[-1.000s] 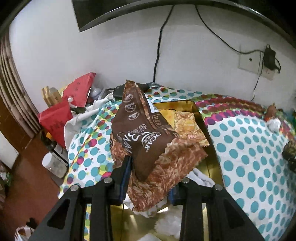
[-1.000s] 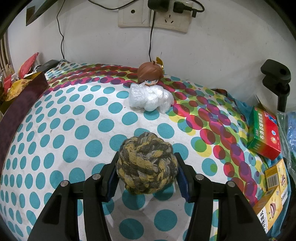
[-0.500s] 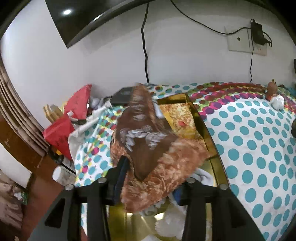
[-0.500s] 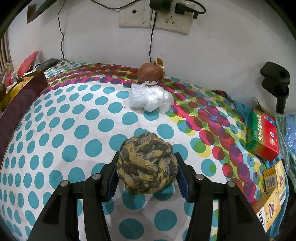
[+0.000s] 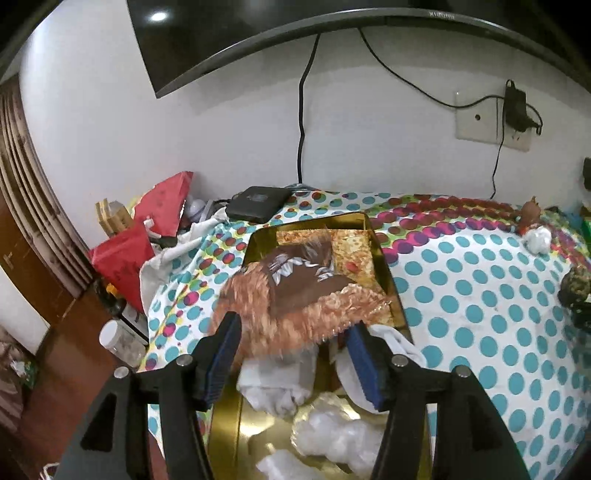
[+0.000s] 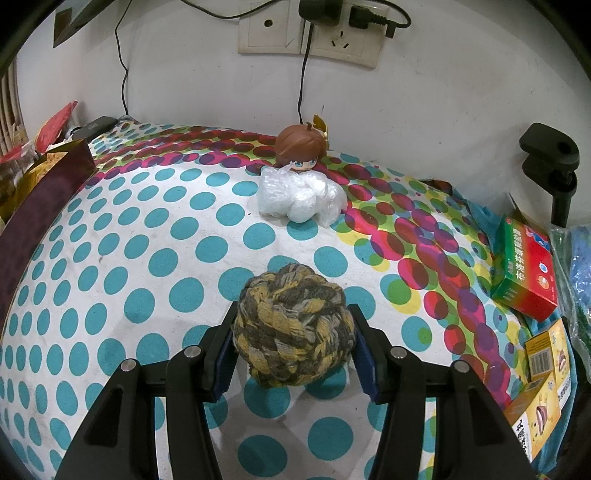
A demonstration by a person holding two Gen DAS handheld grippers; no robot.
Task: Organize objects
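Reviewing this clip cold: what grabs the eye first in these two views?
The braided rope ball, yellow and grey, gripped by the right gripper above the polka-dot cloth. In the left view, a blurred brown snack bag lies over the gold tin, between the left gripper fingers.

The left wrist view looks down steeply and close over the gold tray [image 5: 380, 254] toward the wall. The right wrist view sits low over the dotted worktop [image 6: 110, 280], facing the wall socket [image 6: 308, 35]. Both share the doll figure [image 6: 301, 151], far right of the tray in the left view [image 5: 530, 218].
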